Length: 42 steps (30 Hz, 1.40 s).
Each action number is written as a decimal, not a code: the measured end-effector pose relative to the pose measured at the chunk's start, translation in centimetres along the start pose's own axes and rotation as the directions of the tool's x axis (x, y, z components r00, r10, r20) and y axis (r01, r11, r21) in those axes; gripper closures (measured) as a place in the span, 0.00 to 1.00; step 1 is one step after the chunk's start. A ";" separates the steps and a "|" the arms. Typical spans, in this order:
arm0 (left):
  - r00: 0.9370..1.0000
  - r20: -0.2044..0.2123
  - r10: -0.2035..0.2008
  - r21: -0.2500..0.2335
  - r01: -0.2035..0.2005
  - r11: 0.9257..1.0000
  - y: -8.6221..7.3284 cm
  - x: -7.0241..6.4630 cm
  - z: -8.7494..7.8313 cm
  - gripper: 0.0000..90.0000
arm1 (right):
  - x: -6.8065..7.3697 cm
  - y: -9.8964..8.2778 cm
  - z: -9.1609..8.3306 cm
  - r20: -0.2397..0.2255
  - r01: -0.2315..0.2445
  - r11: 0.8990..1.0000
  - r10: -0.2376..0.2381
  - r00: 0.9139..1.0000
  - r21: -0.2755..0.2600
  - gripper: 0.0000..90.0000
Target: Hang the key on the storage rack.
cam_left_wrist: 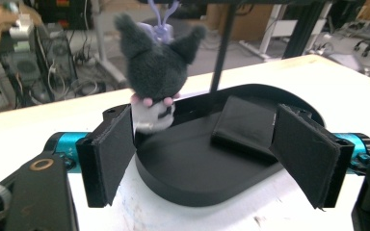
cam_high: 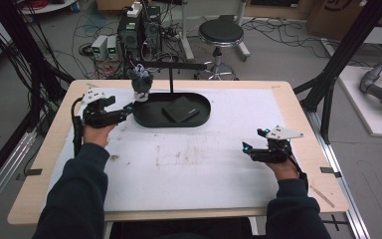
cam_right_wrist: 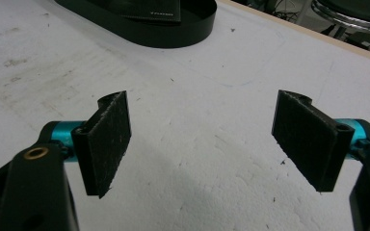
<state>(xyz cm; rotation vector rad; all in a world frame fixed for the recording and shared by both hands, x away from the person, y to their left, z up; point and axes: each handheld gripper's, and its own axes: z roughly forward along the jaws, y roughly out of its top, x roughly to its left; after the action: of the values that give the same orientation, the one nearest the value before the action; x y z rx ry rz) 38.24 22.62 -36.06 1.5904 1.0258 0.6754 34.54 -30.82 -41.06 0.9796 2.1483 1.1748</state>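
Two tools, both open & empty. High view: left tool [cam_high: 129, 106] upper left by plush toy [cam_high: 141, 79] hanging over tray [cam_high: 204, 115]; right tool [cam_high: 252, 141] idle. Left gripper view: toy [cam_left_wrist: 155, 67] ahead of jaws. Judged: hang done; next, back off w/o snagging.

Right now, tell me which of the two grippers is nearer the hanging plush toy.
The left gripper: its open jaws sit right beside the dark plush toy hanging over the black tray. The right gripper rests far off on the white mat.
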 end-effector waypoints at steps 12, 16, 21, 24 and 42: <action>0.999 0.019 0.036 -0.034 -0.035 0.999 -4.2 -1.9 -3.5 0.26 | -0.1 -0.1 -0.6 0.024 -0.003 1.000 0.003 1.000 -0.005 0.24; 0.999 0.012 0.034 -0.036 -0.034 0.999 -5.4 -2.0 -4.0 0.26 | 0.2 -0.1 -0.8 0.034 -0.003 1.000 0.003 0.999 -0.005 0.24; 1.000 0.005 0.022 -0.045 -0.022 0.999 -5.7 -1.6 -4.6 0.26 | 0.4 0.0 -1.0 0.043 -0.006 1.000 0.006 0.999 -0.007 0.24; 1.000 0.001 0.027 -0.045 -0.027 0.999 -5.9 -1.5 -4.9 0.27 | 0.6 0.1 -0.9 0.045 -0.003 1.000 0.004 0.999 -0.003 0.24; 1.000 -0.007 0.015 -0.030 -0.016 0.999 -6.4 -1.4 -5.0 0.27 | 0.3 -0.1 -0.7 0.039 -0.020 1.000 0.020 0.999 -0.002 0.24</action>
<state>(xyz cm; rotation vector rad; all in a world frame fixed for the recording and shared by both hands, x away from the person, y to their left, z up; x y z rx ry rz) 31.62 24.14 -40.76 1.5724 1.0050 0.7041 33.83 -30.98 -40.78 1.0171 2.1117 1.1564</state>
